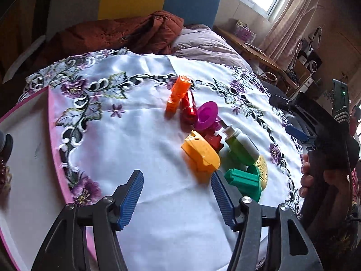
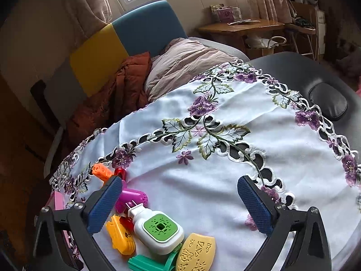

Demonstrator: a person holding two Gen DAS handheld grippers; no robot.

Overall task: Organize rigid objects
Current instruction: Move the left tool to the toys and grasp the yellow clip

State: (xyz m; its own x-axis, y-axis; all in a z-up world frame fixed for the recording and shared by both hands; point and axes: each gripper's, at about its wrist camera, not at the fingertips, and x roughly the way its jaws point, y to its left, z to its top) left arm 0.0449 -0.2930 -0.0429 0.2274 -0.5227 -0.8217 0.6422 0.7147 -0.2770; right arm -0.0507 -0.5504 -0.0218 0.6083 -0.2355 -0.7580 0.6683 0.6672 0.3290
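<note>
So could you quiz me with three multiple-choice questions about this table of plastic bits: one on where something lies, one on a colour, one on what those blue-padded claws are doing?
1. Where does the pink-rimmed white tray sit in the left claw's view?
A. At the left edge of the embroidered white tablecloth
B. On the wooden desk
C. Under the pile

2. What colour is the square vented face of the white plug-in device?
A. Red
B. Green
C. Blue

3. What is the left gripper holding?
A. The orange plastic block
B. The tray
C. Nothing

Answers:
1 A, its pink rim borders the cloth's left side.
2 B, the vented panel is bright green.
3 C, only bare cloth shows between its parted pads; the yellow-orange plastic piece lies beyond them.
</note>
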